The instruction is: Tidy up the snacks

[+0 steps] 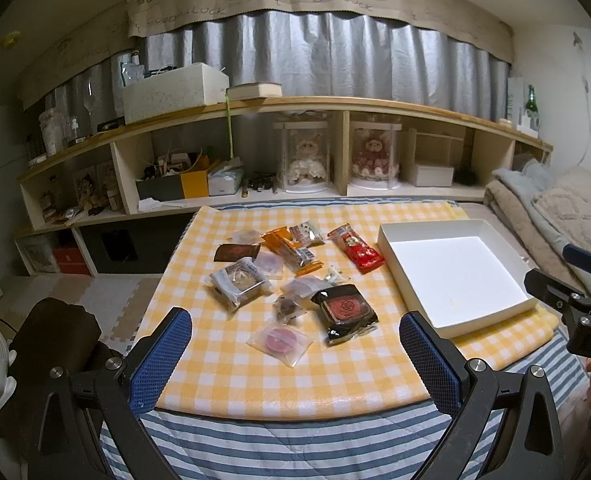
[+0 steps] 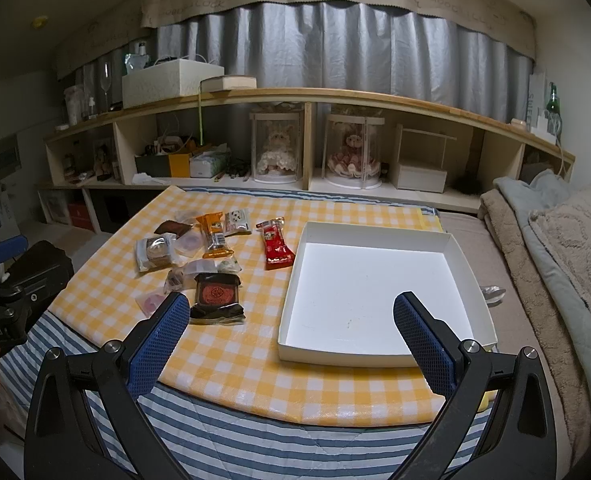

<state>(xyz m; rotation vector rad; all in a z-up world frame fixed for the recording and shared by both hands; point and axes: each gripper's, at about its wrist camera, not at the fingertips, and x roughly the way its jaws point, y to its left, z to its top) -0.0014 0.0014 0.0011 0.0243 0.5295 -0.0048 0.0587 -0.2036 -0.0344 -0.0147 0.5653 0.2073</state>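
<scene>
Both claws, left (image 1: 295,356) and right (image 2: 291,334), gape fully wide, holding nothing. About a dozen wrapped snacks (image 1: 291,276) lie clustered mid-frame on the yellow-checked bench (image 1: 255,376): one red packet (image 1: 359,248), one black-and-red packet (image 1: 345,308). One empty white box (image 2: 375,292) sits right of them. Only the right view shows the spoon (image 2: 493,294) beside the box.
</scene>
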